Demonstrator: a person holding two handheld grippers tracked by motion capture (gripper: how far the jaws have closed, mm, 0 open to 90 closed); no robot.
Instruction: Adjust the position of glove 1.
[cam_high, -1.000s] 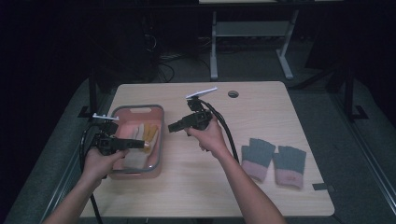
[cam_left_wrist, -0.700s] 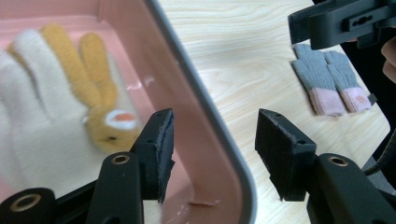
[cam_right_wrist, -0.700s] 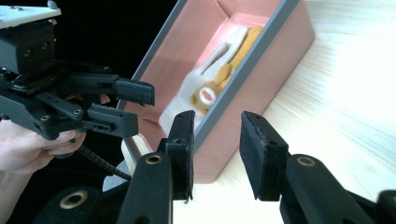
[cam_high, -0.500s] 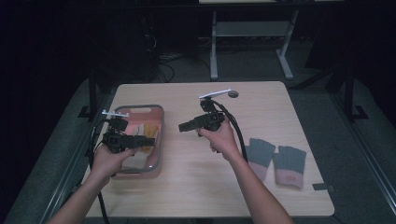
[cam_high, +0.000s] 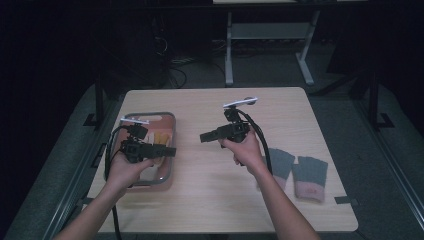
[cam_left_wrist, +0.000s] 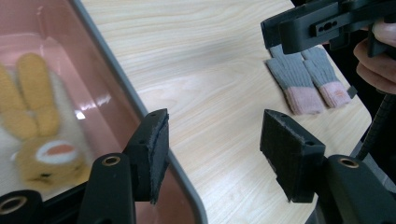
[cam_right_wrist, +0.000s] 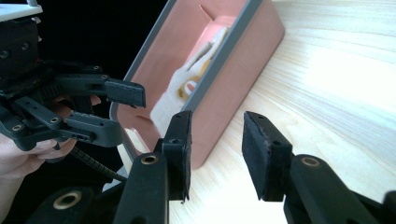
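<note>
Pink tray (cam_high: 170, 150) sat at table's (cam_high: 215, 210) left edge, under left gripper (cam_high: 170, 150); right gripper (cam_high: 206, 137) hovered mid-table. Left gripper view: jaws just opening, empty, straddling tray rim; yellow plush (cam_left_wrist: 37, 135) inside. Right gripper view: jaws opening, empty, aimed at tray.

Two tools (cam_high: 169, 150) (cam_high: 205, 136), two grey gloves (cam_high: 294, 172), one pink tray (cam_high: 170, 125), perhaps one plush toy (cam_left_wrist: 35, 135)

We hold the left gripper (cam_high: 169, 150) over the pink tray (cam_high: 170, 120), the right gripper (cam_high: 204, 137) beside it, both empty with jaws opening; grey gloves (cam_high: 296, 172) lie right.
</note>
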